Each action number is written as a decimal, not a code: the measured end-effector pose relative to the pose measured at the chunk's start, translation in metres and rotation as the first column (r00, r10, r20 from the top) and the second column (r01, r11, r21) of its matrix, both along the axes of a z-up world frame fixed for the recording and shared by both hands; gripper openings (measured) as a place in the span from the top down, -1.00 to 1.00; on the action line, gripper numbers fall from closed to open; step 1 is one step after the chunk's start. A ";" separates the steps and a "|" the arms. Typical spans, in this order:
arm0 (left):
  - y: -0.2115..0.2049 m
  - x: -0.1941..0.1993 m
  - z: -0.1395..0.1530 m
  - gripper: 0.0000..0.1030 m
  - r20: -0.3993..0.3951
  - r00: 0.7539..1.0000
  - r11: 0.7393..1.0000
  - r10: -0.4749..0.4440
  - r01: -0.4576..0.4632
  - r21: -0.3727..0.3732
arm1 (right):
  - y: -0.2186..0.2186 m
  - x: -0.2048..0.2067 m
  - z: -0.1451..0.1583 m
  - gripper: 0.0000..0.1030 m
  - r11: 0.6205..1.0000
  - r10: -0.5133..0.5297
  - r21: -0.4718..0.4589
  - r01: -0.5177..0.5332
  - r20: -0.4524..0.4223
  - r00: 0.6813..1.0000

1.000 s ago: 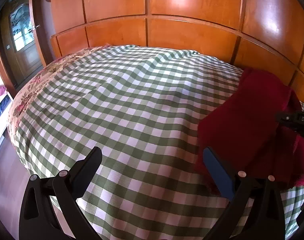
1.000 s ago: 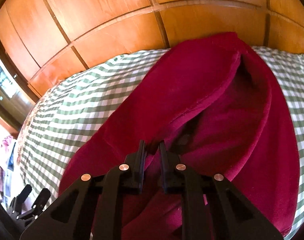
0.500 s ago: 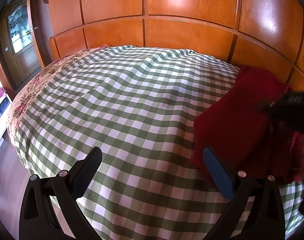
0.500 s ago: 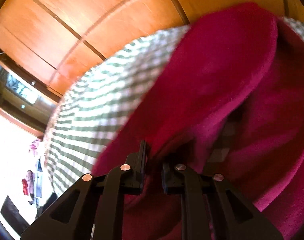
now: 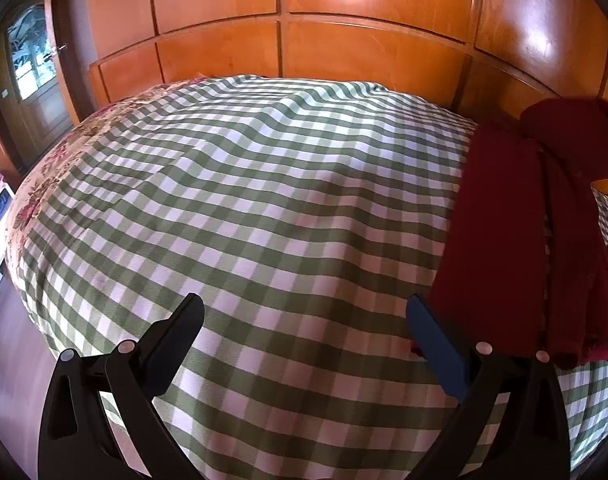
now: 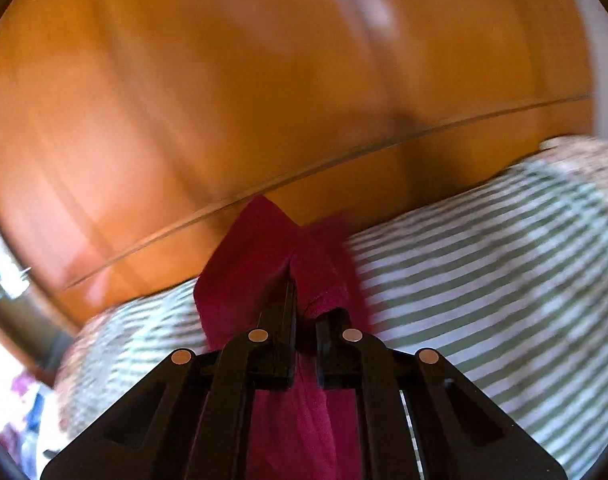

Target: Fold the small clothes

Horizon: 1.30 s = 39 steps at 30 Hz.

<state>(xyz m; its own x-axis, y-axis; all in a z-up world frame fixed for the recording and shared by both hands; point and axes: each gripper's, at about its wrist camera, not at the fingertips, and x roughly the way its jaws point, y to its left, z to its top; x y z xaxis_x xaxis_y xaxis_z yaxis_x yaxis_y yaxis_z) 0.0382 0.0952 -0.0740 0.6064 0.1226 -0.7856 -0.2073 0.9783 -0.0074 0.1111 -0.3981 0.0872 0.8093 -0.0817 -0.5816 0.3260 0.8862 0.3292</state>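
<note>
The right tongs were clamped on a fold of the dark red garment, which hung from them above the checked bed cover. The left tongs stood wide with nothing between them, over the bed cover; the garment draped just beyond their right finger. Wooden panelling rose behind the bed.

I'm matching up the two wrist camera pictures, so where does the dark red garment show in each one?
Left wrist view: the dark red garment hangs at the right edge, lifted over the checked bedcover.
Right wrist view: it sits at centre bottom, pinched in the right gripper.
Shared landmark: the orange wooden panelling behind the bed.
</note>
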 end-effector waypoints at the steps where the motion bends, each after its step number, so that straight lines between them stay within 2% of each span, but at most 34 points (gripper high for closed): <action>1: -0.002 0.001 0.000 -0.95 -0.003 1.000 1.000 -0.006 0.006 0.002 | -0.021 -0.002 -0.003 0.89 0.998 -0.060 -0.020 0.059 -0.021 0.998; 3: -0.007 0.004 0.000 -0.95 -0.010 0.999 0.999 -0.032 0.032 -0.002 | -0.057 -0.002 -0.013 0.89 0.985 -0.161 -0.072 0.156 -0.069 0.985; 6: -0.015 0.010 0.001 -0.95 -0.017 0.997 0.997 -0.076 0.076 -0.014 | -0.096 0.010 -0.036 0.89 0.964 -0.247 -0.136 0.227 -0.158 0.956; 8: -0.022 0.016 0.000 -0.95 -0.029 0.993 0.993 -0.115 0.114 -0.026 | -0.113 0.023 -0.055 0.89 0.968 -0.240 -0.123 0.217 -0.214 0.947; 10: -0.030 0.023 -0.003 -0.94 -0.048 0.987 0.987 -0.154 0.152 -0.047 | -0.133 0.029 -0.068 0.67 0.979 -0.204 -0.051 0.197 -0.252 0.946; 12: -0.039 0.031 -0.007 -0.78 -0.073 0.976 0.976 -0.206 0.200 -0.087 | -0.140 0.029 -0.077 -0.09 0.983 -0.169 0.028 0.182 -0.252 0.953; 14: -0.049 0.038 -0.012 -0.71 -0.092 0.966 0.967 -0.244 0.234 -0.100 | -0.137 0.026 -0.078 -0.23 0.985 -0.156 0.036 0.170 -0.239 0.958; 16: -0.060 0.043 -0.018 -0.54 -0.110 0.955 0.959 -0.275 0.265 -0.099 | -0.127 0.022 -0.078 -0.24 0.990 -0.139 -0.013 0.141 -0.250 0.958; 17: -0.066 0.044 -0.020 -0.39 -0.117 0.949 0.954 -0.293 0.284 -0.093 | -0.123 0.021 -0.077 -0.24 0.991 -0.136 -0.028 0.134 -0.259 0.956; 19: -0.078 0.045 -0.021 0.11 -0.106 0.933 0.939 -0.343 0.338 -0.057 | -0.125 0.020 -0.080 -0.24 0.992 -0.124 -0.034 0.119 -0.281 0.952; 20: -0.083 0.045 -0.019 0.60 -0.103 0.921 0.926 -0.376 0.372 -0.057 | -0.129 0.020 -0.080 -0.24 0.993 -0.119 -0.022 0.117 -0.287 0.951; 21: -0.085 0.048 -0.016 0.85 -0.104 0.914 0.920 -0.392 0.389 -0.049 | -0.132 0.020 -0.080 -0.31 0.995 -0.093 0.005 0.099 -0.298 0.950; 22: -0.082 0.052 -0.009 0.85 -0.093 0.919 0.924 -0.383 0.382 -0.033 | -0.133 0.021 -0.081 -0.39 0.998 -0.046 0.031 0.060 -0.320 0.946; 23: -0.077 0.056 -0.002 0.85 -0.074 0.927 0.930 -0.367 0.367 -0.011 | -0.131 0.025 -0.083 -0.44 1.000 0.013 0.024 -0.004 -0.369 0.929; 24: -0.065 0.064 0.008 0.86 -0.045 0.944 0.945 -0.326 0.327 0.027 | -0.124 0.028 -0.084 -0.45 0.996 0.040 -0.052 -0.070 -0.436 0.899; 25: -0.054 0.070 0.015 0.86 -0.030 0.958 0.957 -0.286 0.287 0.044 | -0.116 0.029 -0.085 -0.44 0.983 0.044 -0.132 -0.125 -0.496 0.867; 27: -0.026 0.086 0.028 0.85 -0.004 0.981 0.980 -0.192 0.192 0.054 | -0.095 0.028 -0.093 -0.44 0.908 -0.006 -0.336 -0.250 -0.608 0.794; 28: -0.007 0.095 0.036 0.85 0.014 0.992 0.991 -0.122 0.121 0.054 | -0.085 0.026 -0.098 -0.52 0.839 -0.068 -0.450 -0.307 -0.646 0.760; 29: 0.010 0.101 0.045 0.86 0.035 0.998 0.997 -0.048 0.046 0.065 | -0.076 0.022 -0.103 -0.73 0.763 -0.127 -0.539 -0.357 -0.667 0.735; 30: 0.019 0.104 0.051 0.84 0.054 0.999 0.997 -0.002 -0.002 0.076 | -0.068 0.015 -0.107 -0.77 0.696 -0.148 -0.589 -0.411 -0.678 0.720; 31: 0.033 0.106 0.061 0.72 0.086 0.994 0.995 0.062 -0.069 0.078 | -0.064 0.008 -0.105 -0.77 0.680 -0.134 -0.591 -0.433 -0.681 0.720; 32: 0.041 0.105 0.067 0.20 0.104 0.990 0.993 0.094 -0.100 0.059 | -0.064 0.002 -0.101 -0.77 0.693 -0.135 -0.589 -0.416 -0.672 0.728; 33: 0.049 0.101 0.074 -0.10 0.137 0.984 0.993 0.113 -0.117 0.023 | -0.065 -0.008 -0.090 -0.77 0.741 -0.134 -0.576 -0.345 -0.631 0.764; 35: 0.051 0.093 0.077 -0.10 0.167 0.979 0.993 0.113 -0.115 0.001 | -0.059 -0.024 -0.071 -0.77 0.830 -0.060 -0.491 -0.263 -0.548 0.834; 36: 0.048 0.091 0.077 -0.08 0.162 0.982 0.995 0.096 -0.095 -0.012 | -0.052 -0.034 -0.061 -0.68 0.890 0.010 -0.394 -0.229 -0.486 0.874; 37: 0.043 0.089 0.073 -0.08 0.155 0.985 0.997 0.071 -0.067 -0.031 | -0.045 -0.042 -0.057 -0.59 0.929 0.073 -0.299 -0.221 -0.436 0.897; 38: 0.035 0.087 0.069 -0.08 0.149 0.988 0.998 0.047 -0.041 -0.042 | -0.035 -0.048 -0.055 -0.42 0.954 0.143 -0.190 -0.231 -0.390 0.910; 39: 0.027 0.084 0.066 -0.08 0.143 0.989 0.999 0.026 -0.019 -0.045 | -0.021 -0.052 -0.058 -0.28 0.961 0.205 -0.104 -0.257 -0.357 0.911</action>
